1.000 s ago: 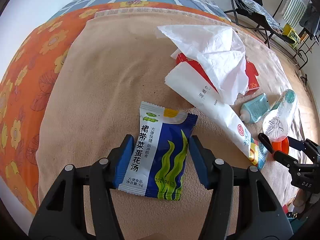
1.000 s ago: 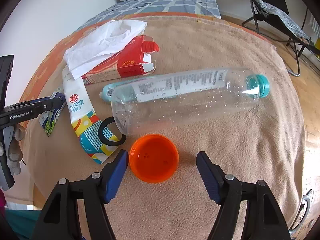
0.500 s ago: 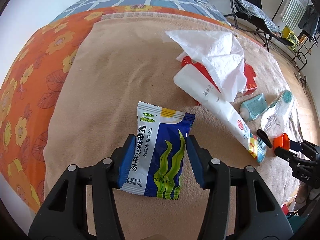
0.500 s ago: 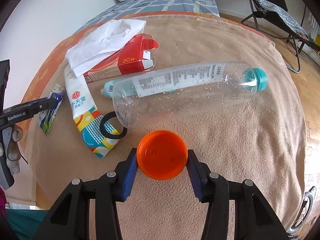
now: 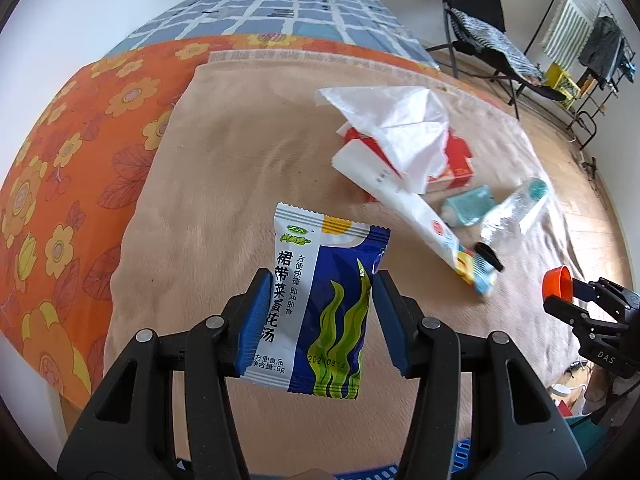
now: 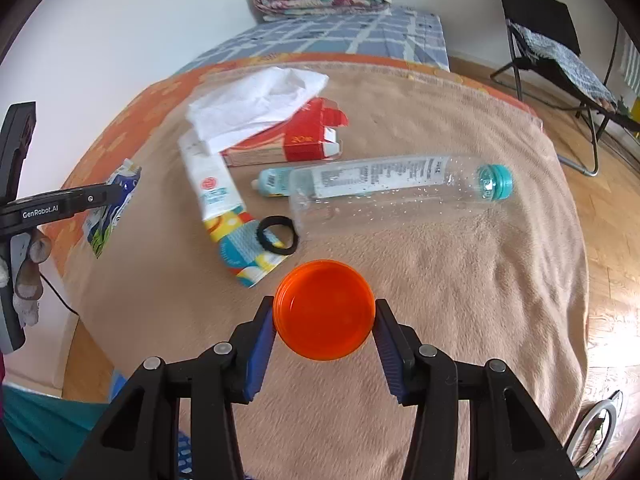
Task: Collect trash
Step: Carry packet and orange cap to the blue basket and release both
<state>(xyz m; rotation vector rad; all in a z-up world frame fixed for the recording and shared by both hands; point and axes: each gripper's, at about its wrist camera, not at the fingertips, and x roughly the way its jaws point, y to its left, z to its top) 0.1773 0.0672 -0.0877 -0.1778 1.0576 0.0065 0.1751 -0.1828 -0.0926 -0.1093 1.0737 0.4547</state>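
Left gripper [image 5: 318,316]: blue fingers [image 5: 251,322] clamped on both long edges of a blue-and-white soup sachet [image 5: 320,304], held upright, long axis running away from the gripper, serrated top edge farthest out; from the right wrist view the sachet [image 6: 114,204] hangs clear above the tan blanket [image 5: 240,184]. A second ago it lay flat on the blanket with the fingers standing either side; now it is gripped and lifted, and the blanket looks farther off. Orange flowered bedsheet [image 5: 72,160] shows at the left margin. Middle of the bed: white crumpled tissue [image 6: 256,100] draped over a red carton [image 6: 304,140]; a white tube-like pack with coloured end [image 6: 218,208] lies lengthwise toward the near edge; black hair ring [image 6: 277,234] rests on its coloured end. A small teal pack [image 6: 272,182] sits against the base of a clear plastic bottle [image 6: 396,188], which lies on its side, long axis across the bed, teal cap pointing right. None of these has shifted. Right gripper [image 6: 324,316]: fingers [image 6: 262,340] pinched on opposite rims of an orange lid [image 6: 325,310], open face toward the camera, held above the blanket. A second ago the fingers stood wide with the lid resting between them; they have since closed on it and raised it.
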